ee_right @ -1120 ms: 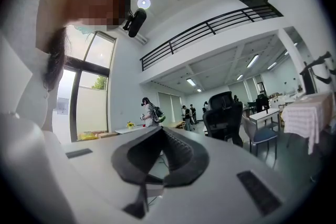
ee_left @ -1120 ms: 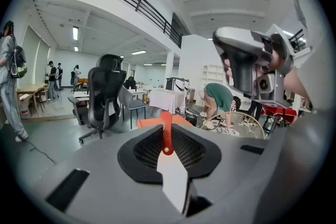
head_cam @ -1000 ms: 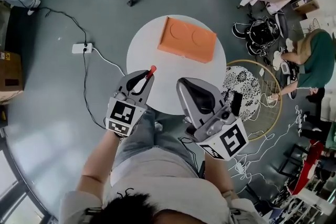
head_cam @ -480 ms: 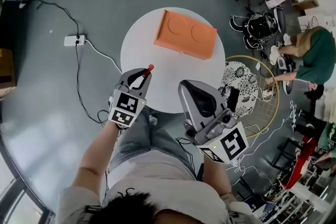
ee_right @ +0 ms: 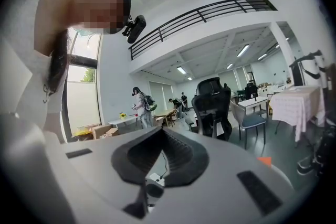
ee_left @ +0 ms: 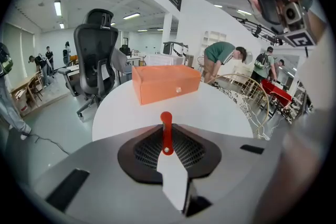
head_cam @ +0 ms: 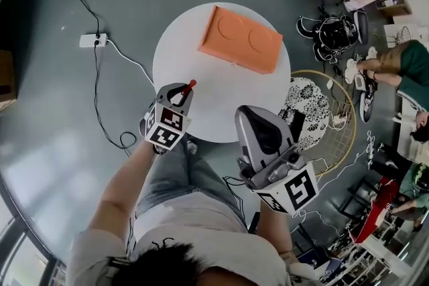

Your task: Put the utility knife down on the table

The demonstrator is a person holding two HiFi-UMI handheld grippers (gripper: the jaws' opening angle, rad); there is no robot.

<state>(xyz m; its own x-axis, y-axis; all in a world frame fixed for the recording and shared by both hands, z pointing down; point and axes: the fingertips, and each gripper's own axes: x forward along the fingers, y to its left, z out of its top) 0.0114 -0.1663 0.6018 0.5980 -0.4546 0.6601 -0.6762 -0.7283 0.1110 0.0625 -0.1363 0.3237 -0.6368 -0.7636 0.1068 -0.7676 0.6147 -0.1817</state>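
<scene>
Left gripper is pinched shut on the utility knife. In the left gripper view its dark ribbed pads close on the knife's flat sides, the pale metal body runs back toward the camera, and the red end stands out past the jaw tips. In the head view that red tip points up and inward over the near left part of the round white table. The knife appears to hang above the tabletop rather than rest on it, though contact cannot be ruled out.

As a judgement, the knife should be light, stiff and slim, with smooth metal faces that could slide if the grip eases too soon. A hold across the flat middle of the body, as here, suits it. Lowering it flat before letting go would stop it from tipping or skidding.

Further along, an orange box lies on the table's far side, well apart from the knife.

At the right, the right gripper hangs off the table's near edge, its jaws pressed together with nothing between them.
</scene>
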